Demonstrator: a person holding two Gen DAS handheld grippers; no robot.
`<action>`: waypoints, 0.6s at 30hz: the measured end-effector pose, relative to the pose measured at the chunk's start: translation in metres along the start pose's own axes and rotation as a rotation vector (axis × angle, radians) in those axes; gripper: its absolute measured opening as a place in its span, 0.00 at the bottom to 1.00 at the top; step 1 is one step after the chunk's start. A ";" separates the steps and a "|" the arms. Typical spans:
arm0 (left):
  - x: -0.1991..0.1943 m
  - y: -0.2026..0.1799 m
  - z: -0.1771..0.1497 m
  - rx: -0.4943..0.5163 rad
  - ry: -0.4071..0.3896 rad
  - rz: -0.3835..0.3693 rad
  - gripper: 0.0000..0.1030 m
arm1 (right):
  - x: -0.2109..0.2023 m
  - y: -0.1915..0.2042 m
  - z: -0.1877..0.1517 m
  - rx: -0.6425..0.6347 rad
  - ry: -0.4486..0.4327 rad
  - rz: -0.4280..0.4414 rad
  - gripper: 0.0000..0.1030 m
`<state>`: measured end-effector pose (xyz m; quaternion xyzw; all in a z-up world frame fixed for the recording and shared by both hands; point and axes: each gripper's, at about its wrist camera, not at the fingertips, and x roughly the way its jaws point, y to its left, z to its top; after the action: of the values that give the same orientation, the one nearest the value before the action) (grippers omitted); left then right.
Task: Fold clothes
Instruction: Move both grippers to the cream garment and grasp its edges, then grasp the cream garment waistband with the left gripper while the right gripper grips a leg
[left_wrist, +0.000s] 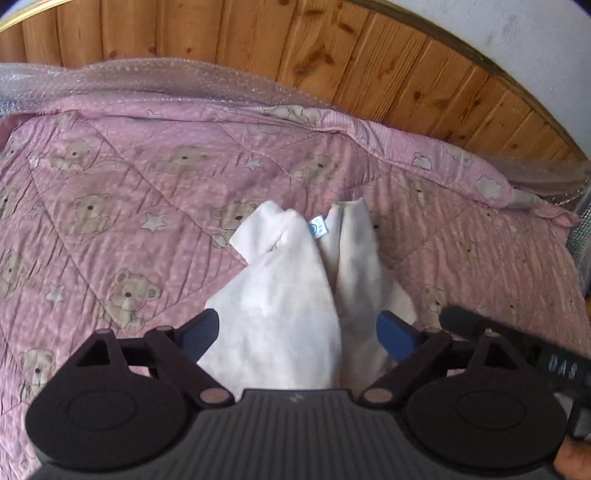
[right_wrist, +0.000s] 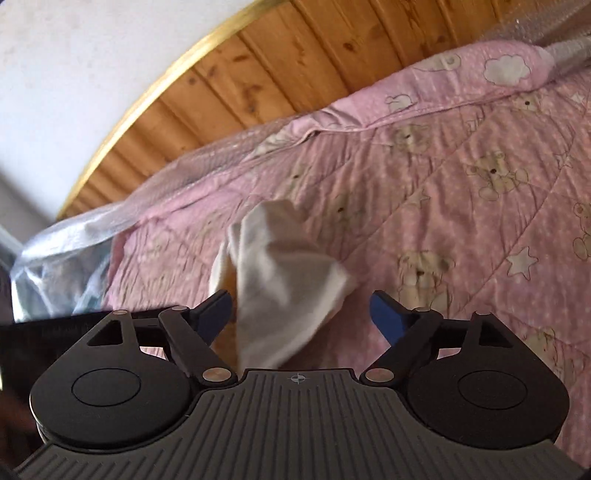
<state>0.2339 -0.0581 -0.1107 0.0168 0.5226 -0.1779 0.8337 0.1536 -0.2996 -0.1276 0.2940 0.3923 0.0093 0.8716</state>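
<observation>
1. The left gripper (left_wrist: 297, 334) stands with its blue pads (left_wrist: 202, 334) wide apart, angled down at the bed. White cloth fills the gap between them, but neither pad appears to press on it, so nothing is clamped.
2. The right gripper (right_wrist: 301, 314) is likewise spread open, its blue pads (right_wrist: 218, 314) on either side of the cloth without pinching it. The right view is blurred, so fine contact cannot be told for certain.
3. The white garment (left_wrist: 295, 291) lies bunched on the pink teddy-bear quilt (left_wrist: 110, 192), roughly mid-bed, with two narrow ends reaching toward the wooden headboard (left_wrist: 332, 55) and a small blue-and-white label (left_wrist: 317, 227) showing between them. In the right view it shows as a crumpled peak (right_wrist: 284, 273).
4. The step in hand looks like taking hold of the garment to spread it flat before any fold.
5. To do it well, each gripper should probably pick a distinct edge or corner, not the thick middle, so one layer is caught.
6. The pads should close fully on cloth alone, clear of the quilt, which is soft and could be pinched along with it.
7. Both hands would then draw apart evenly so the fabric opens without twisting.
</observation>
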 end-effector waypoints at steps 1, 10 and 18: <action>0.012 0.002 -0.002 -0.002 0.029 0.030 0.53 | 0.016 0.000 0.007 -0.005 0.015 -0.009 0.82; -0.046 0.111 -0.087 -0.463 -0.040 0.014 0.06 | 0.041 0.006 -0.004 -0.108 0.127 0.026 0.00; -0.087 0.106 -0.162 -0.287 0.091 -0.135 0.43 | -0.030 -0.032 -0.052 -0.013 0.139 -0.180 0.16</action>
<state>0.0927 0.1002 -0.1245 -0.1297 0.5799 -0.1561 0.7890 0.0905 -0.3074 -0.1510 0.2504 0.4766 -0.0461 0.8415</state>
